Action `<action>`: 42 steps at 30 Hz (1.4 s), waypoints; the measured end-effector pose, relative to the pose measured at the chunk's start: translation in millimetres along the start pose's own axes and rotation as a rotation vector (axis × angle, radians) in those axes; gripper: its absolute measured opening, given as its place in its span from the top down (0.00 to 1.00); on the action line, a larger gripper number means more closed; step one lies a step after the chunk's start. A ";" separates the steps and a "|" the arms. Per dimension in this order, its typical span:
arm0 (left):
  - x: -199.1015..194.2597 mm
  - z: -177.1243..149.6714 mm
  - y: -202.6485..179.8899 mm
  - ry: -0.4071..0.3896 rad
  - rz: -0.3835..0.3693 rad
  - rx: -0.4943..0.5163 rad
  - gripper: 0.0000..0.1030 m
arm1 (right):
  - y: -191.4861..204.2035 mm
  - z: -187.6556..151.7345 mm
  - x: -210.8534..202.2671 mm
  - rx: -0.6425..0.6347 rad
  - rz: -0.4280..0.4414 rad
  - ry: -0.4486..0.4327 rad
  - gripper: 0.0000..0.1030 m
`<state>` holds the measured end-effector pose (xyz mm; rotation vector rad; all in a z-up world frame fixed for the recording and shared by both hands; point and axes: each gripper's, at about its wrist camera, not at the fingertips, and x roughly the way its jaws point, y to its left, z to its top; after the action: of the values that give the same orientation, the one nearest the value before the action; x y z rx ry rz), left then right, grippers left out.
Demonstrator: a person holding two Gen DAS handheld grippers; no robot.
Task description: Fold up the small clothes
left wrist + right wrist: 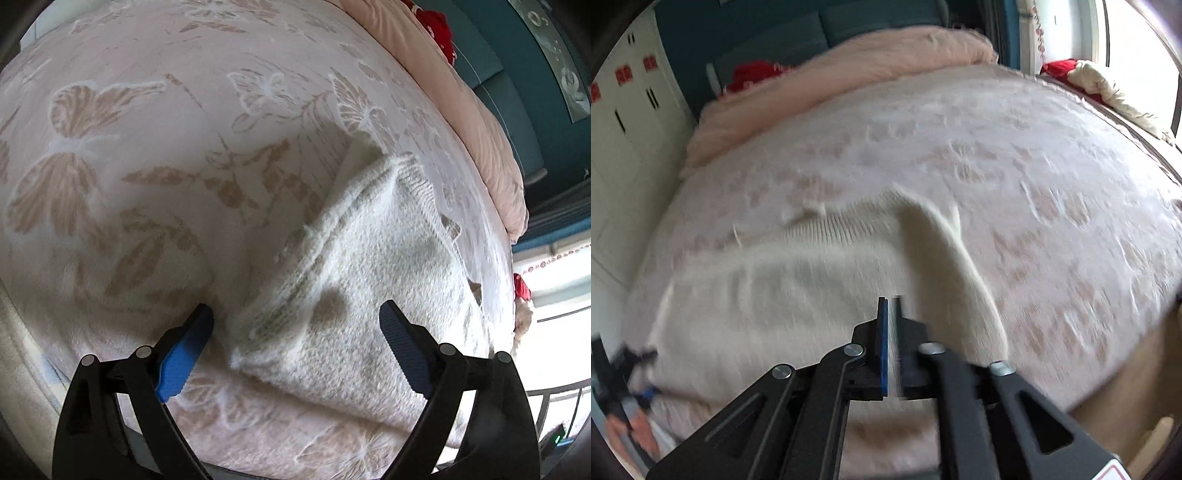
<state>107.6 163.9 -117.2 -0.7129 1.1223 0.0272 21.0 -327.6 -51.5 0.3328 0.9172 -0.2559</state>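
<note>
A cream knit sweater (pixel 351 258) lies flat on a pink butterfly-patterned blanket (pixel 129 166). My left gripper (pixel 295 308) stands wide open just above the sweater's near corner, one blue pad on each side of it, and nothing is pinched. In the right wrist view the same sweater (pixel 794 295) spreads across the blanket (pixel 1052 177), with a sleeve (pixel 945 236) draped down its right side. My right gripper (pixel 892 299) hovers over the sweater, its jaws a narrow slit apart with no cloth gripped; the picture is blurred. The left gripper (pixel 628 369) shows faintly at the lower left.
A pink duvet (pixel 849 62) is bunched at the head of the bed, with a red item (pixel 753 72) behind it. White wardrobe doors (pixel 628 147) stand to the left. A cream and red bundle (pixel 1108 88) lies by the bright window side.
</note>
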 end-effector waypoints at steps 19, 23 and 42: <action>-55.0 4.6 -56.4 -0.063 -0.179 0.155 0.84 | 169.1 -2.4 126.8 -0.285 0.141 0.185 0.81; -81.0 -10.2 -118.9 -0.122 -0.207 0.365 0.86 | 168.6 -1.7 120.7 -0.313 0.146 0.168 0.81; -21.0 -182.5 -214.6 0.073 -0.256 0.785 0.30 | -61.3 -16.3 -12.1 0.183 0.263 0.025 0.35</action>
<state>28.2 -94.3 -34.5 -0.1434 0.9935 -0.6293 -19.8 -376.8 -61.4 0.6217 0.8657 -0.0938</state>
